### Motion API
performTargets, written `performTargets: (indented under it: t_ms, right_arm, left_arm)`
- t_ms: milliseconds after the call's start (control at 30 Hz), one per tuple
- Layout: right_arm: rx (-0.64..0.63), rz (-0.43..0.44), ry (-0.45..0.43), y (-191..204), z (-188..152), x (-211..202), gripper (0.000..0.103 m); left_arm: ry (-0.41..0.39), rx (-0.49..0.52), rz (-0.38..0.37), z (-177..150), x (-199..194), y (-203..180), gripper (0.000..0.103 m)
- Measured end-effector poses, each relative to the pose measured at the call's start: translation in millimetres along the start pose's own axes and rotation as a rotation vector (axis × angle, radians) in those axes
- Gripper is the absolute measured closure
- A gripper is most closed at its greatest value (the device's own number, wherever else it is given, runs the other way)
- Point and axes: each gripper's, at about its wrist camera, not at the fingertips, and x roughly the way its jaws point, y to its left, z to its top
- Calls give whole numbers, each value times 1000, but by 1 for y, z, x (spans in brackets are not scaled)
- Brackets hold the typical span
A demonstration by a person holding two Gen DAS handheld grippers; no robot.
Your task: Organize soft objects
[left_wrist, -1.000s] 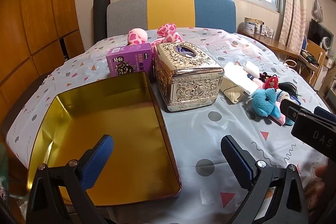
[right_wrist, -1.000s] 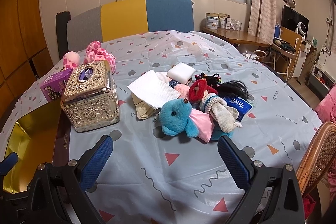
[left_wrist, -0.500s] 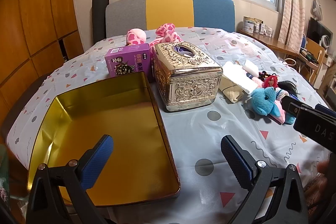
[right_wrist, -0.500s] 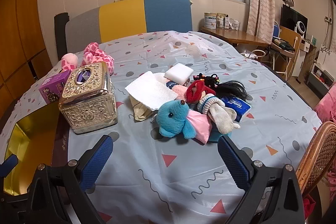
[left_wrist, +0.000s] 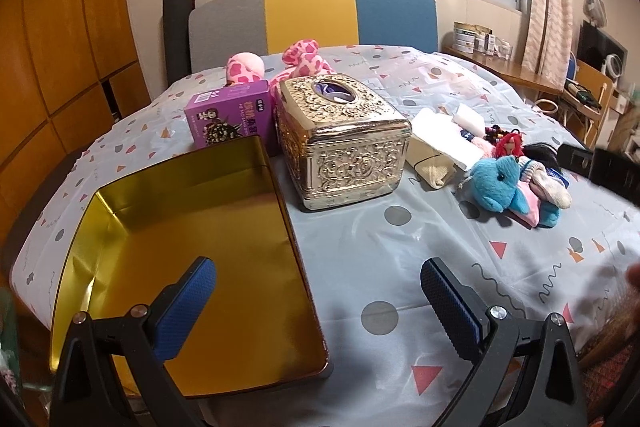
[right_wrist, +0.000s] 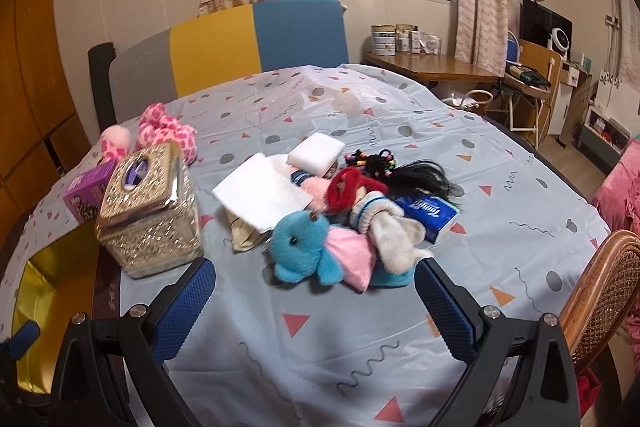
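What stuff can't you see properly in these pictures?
- Pink toy: left view, the purple box and gold tissue box hide its lower part.
- Purple box print: left view, too small to read.
- Gold tray: right view, cut off by the frame edge and gripper body.
- Under the white cloth: right view, the yellowish thing is mostly covered.
- Right gripper: left view, blurred, cut off by the edge.

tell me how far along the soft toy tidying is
Nothing looks done: the open gold metal tin holds nothing. Nothing is in hand either; the left tool hangs open over the tin's edge, and the right tool is open, facing the pile. Left to do: the blue plush elephant, the white knitted sock, the red-haired doll and the pink spotted plush toy all lie on the patterned tablecloth.
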Motion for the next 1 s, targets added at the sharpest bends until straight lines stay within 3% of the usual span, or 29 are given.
performTargets:
  t_ms: [267,467,567,733,833,1000]
  right_arm:
    - [90,-23,-2,-42,18,5,1]
    - [224,8,0,-84,31,8,1]
    - [296,1,-10,-105,36,7,1]
    - [332,-12,-17,-126,38,8,1]
    - [339,-8,-5,-133,36,12,1]
    - [378,53,28,-138,34,21,1]
  left_arm:
    - [7,36,-32,2,5,-9,0]
    - [45,49,-196,11,12,-17,0]
    - [47,66,-242,18,14,-30,0]
    - [121,106,-309,31,34,-55,2]
    - [122,152,-344,39,42,-75,9]
    - [170,148,-413,54,68,-111,10]
